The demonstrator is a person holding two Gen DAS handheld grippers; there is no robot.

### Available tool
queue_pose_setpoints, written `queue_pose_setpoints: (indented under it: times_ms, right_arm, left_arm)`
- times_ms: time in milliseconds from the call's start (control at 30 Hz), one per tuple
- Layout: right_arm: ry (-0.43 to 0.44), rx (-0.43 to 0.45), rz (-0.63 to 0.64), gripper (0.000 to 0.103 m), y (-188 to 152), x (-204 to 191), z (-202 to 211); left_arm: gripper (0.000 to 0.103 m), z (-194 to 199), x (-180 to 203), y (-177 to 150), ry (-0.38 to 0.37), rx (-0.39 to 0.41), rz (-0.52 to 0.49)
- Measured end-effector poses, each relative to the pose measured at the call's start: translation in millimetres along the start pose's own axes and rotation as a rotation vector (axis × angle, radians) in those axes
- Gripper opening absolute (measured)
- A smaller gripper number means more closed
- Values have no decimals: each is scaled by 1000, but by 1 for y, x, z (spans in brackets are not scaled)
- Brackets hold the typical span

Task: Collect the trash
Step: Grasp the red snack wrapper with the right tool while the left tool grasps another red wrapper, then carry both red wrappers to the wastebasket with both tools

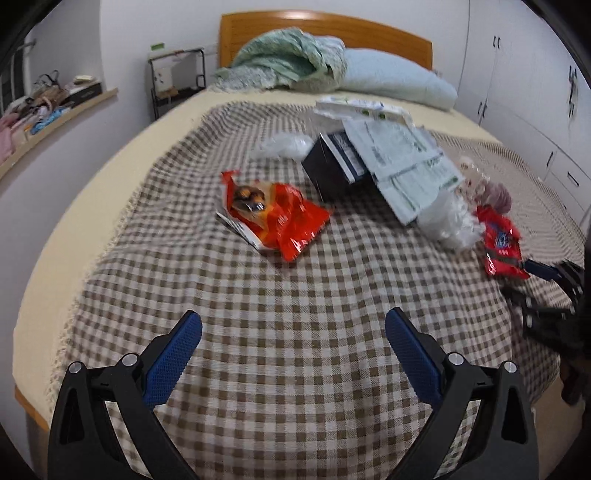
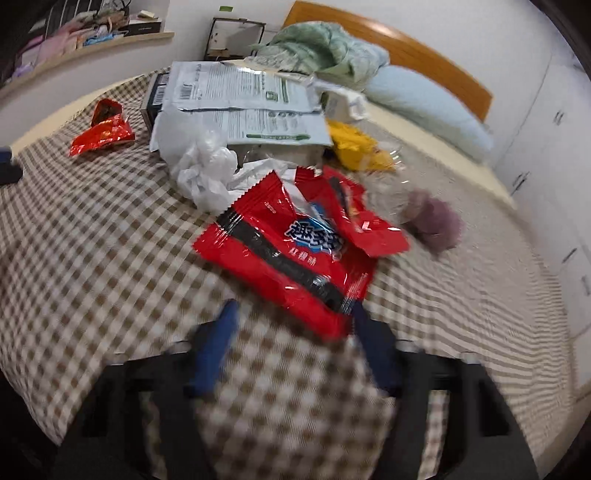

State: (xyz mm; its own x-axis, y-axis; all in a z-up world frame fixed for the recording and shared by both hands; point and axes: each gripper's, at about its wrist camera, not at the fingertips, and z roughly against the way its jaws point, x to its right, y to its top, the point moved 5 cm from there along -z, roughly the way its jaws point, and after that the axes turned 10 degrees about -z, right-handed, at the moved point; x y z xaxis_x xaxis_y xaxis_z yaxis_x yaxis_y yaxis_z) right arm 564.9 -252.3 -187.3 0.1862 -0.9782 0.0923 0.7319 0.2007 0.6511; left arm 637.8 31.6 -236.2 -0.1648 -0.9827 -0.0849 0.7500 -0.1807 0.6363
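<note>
Your bed (image 1: 110,206) carries a brown checked blanket (image 1: 288,288) that covers most of its top, and all the trash lies on this blanket. At the head end you have a pale blue pillow (image 1: 399,79) and a crumpled green quilt (image 1: 288,55) against the wooden headboard (image 1: 388,33).

The largest piece of trash is the white printed bag (image 2: 243,103) in the middle of the blanket, and it lies partly over a dark box (image 1: 325,170). Just beside the bag, on the side toward the foot edge, you see crumpled white plastic (image 2: 207,173). A red snack wrapper (image 2: 295,254) with blue letters lies toward the right edge of the blanket, touching the white plastic. An orange-red snack bag (image 1: 277,214) lies apart from this pile, nearer the left edge. Behind the red wrapper there is a yellow packet (image 2: 354,147), and next to the wrapper a clear plastic piece with something purple (image 2: 436,221) inside, perhaps a small bag, but the picture is blurred there.

Your left gripper (image 1: 293,325) hangs over bare blanket near the foot edge, its jaws spread wide and empty. Your right gripper (image 2: 291,317) is blurred; its jaws stand apart on both sides of the near corner of the red snack wrapper, and the pads do not seem to press on it.
</note>
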Motion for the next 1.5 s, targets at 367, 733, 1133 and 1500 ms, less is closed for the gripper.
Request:
queue_pose_setpoints:
  times_ms: [367,733,1133,1500]
  right_arm:
    - [202,30,-215,2,-27,19,49]
    - [74,91,-412,2,-69,113,101]
    - [100,107,-508,2,-121,156,122]
    - [118,110,-540,2,-143,162,130]
  left_arm:
    - [96,-10,53,27,-187,79,-84]
    - [91,-30,229,137,-356,85,-221]
    - [91,-84,317,153,-371,-153,-509]
    - [21,-83,346,119,-296,-210,-604]
